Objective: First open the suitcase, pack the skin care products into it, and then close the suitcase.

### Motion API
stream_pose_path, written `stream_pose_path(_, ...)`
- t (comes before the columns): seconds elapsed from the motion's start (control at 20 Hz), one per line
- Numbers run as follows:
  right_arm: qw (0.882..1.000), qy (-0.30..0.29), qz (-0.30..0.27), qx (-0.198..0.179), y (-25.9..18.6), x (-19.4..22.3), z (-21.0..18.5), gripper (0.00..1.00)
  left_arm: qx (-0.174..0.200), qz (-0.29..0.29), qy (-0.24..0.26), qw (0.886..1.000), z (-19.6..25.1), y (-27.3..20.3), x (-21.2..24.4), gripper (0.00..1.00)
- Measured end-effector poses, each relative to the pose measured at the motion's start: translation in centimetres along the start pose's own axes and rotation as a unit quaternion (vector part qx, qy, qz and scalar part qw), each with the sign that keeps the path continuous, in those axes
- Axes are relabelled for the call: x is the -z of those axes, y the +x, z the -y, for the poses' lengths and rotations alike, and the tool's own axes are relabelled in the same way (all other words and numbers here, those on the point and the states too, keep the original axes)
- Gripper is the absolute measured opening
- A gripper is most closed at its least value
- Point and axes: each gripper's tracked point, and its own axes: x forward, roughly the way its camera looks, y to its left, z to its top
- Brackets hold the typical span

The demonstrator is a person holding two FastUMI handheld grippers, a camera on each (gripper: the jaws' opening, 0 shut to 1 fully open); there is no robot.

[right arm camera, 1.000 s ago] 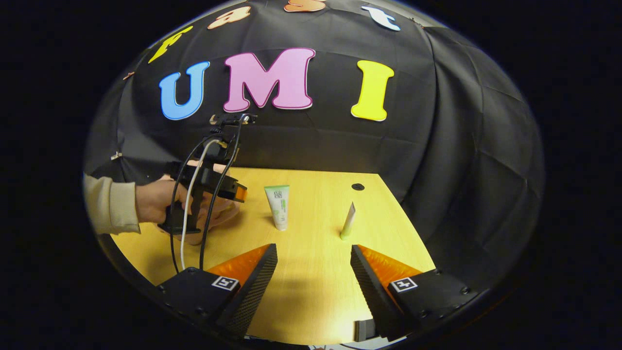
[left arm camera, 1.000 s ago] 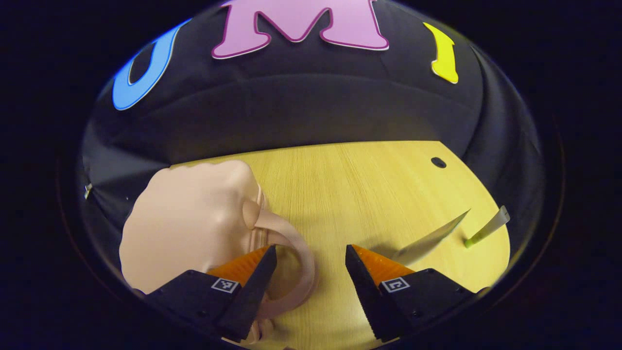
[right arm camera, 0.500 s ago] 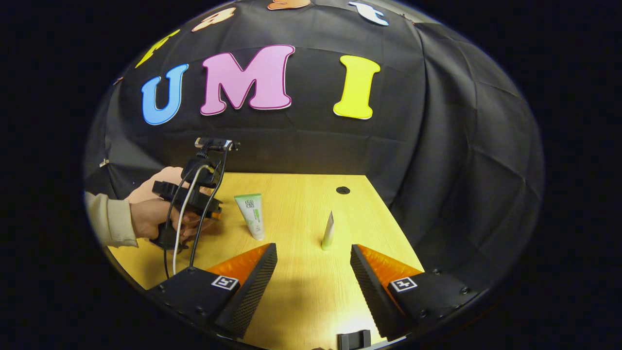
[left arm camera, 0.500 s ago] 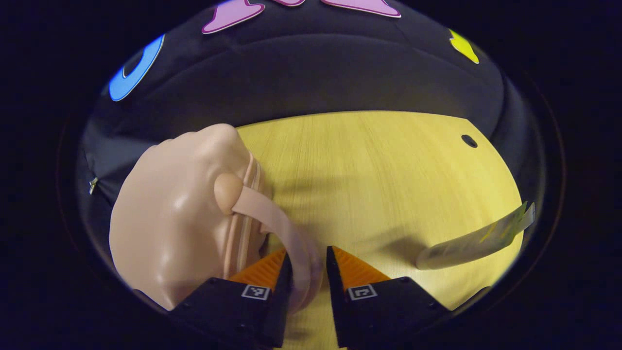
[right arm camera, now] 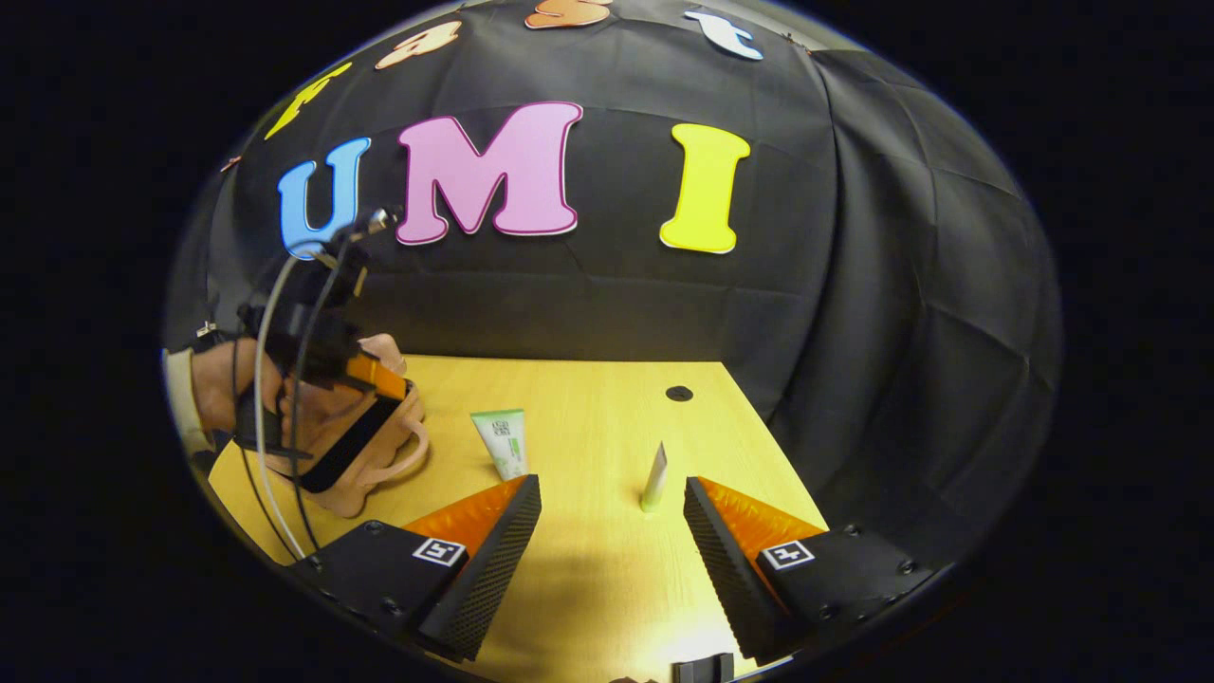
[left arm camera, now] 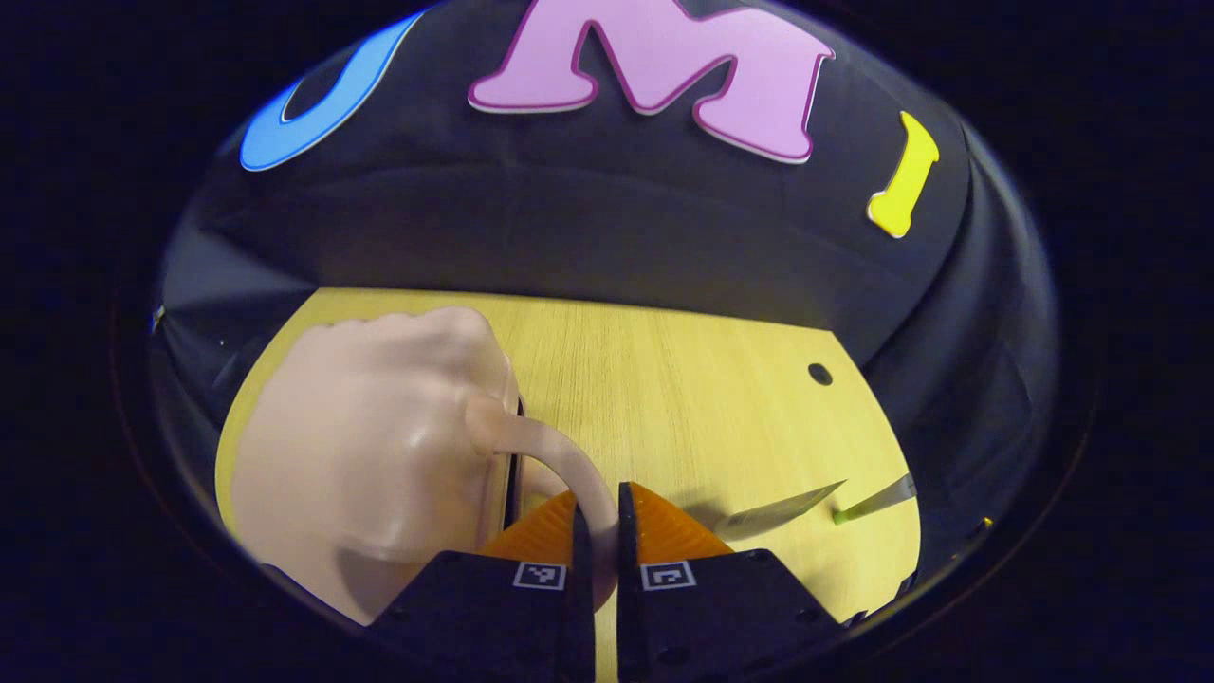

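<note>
The pale pink suitcase (left arm camera: 360,446) lies at the table's left. My left gripper (left arm camera: 597,531) is shut on its curved handle (left arm camera: 560,451), and a dark gap shows along the seam. In the right gripper view the suitcase (right arm camera: 365,474) has its lid raised a little, with the left gripper (right arm camera: 375,375) at the top edge. A white tube with green print (right arm camera: 505,441) and a slim green-capped tube (right arm camera: 654,477) stand upright mid-table. My right gripper (right arm camera: 612,517) is open just in front of them, holding nothing. The two tubes (left arm camera: 773,512) (left arm camera: 873,498) also appear at the right of the left gripper view.
The wooden table (right arm camera: 588,408) has a small round hole (right arm camera: 679,393) near its far right corner. A hand with a pale sleeve (right arm camera: 213,394) and trailing cables hold the left gripper. Black cloth walls close in behind and to the right.
My left gripper has closed on the suitcase handle and lifted, and the lid has come up off the base. The right gripper has stayed open and nearly still.
</note>
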Motion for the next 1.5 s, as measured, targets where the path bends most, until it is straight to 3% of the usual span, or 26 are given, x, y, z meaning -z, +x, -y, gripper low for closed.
stream_pose_path(0.25,1.0,-0.002,0.011,-0.019,-0.1,-1.0,-3.0,0.97,-0.015,0.074,-0.018,0.997,-8.0,-8.3,-8.1,0.14)
stream_pose_path(0.35,1.0,-0.008,0.006,-0.028,0.0,-0.9,-4.1,0.97,-0.043,0.091,-0.023,0.995,-13.6,-10.4,-10.3,0.14)
stream_pose_path(0.45,0.999,-0.005,0.006,-0.035,-0.3,-1.2,-4.8,0.97,-0.097,0.104,0.01,0.99,-20.3,-11.4,-11.7,0.14)
stream_pose_path(0.55,0.999,0.004,-0.003,-0.035,-0.4,-0.8,-5.3,0.97,-0.195,0.102,0.067,0.973,-28.7,-12.0,-12.1,0.14)
stream_pose_path(0.6,0.999,0.005,-0.008,-0.033,-0.4,-0.6,-5.5,0.97,-0.221,0.094,0.09,0.966,-32.4,-12.1,-11.9,0.14)
stream_pose_path(0.7,1.0,0.0,-0.014,-0.025,-0.4,-0.4,-5.3,0.97,-0.252,0.082,0.103,0.959,-38.1,-11.2,-11.0,0.14)
stream_pose_path(0.8,1.0,0.005,-0.019,-0.011,-0.2,0.1,-5.2,0.97,-0.268,0.06,0.069,0.959,-42.8,-9.6,-9.1,0.14)
stream_pose_path(0.95,0.999,0.015,-0.045,0.01,1.0,1.8,-5.2,0.97,-0.271,0.024,0.049,0.961,-46.3,-5.0,-6.3,0.14)
stream_pose_path(1.15,0.996,0.048,-0.07,0.027,1.1,2.9,-5.9,0.97,-0.268,-0.011,0.023,0.963,-47.3,-0.8,-3.2,0.14)
stream_pose_path(1.3,0.997,0.031,-0.07,0.028,0.5,3.8,-6.5,0.97,-0.258,-0.055,-0.024,0.964,-48.2,1.6,0.5,0.16)
stream_pose_path(1.4,0.997,0.018,-0.064,0.036,0.9,4.3,-5.8,0.97,-0.25,-0.053,-0.059,0.965,-48.4,3.0,1.7,0.17)
stream_pose_path(1.5,0.996,0.023,-0.064,0.049,1.7,4.7,-5.0,0.97,-0.281,-0.047,-0.054,0.957,-49.8,2.6,1.8,0.29)
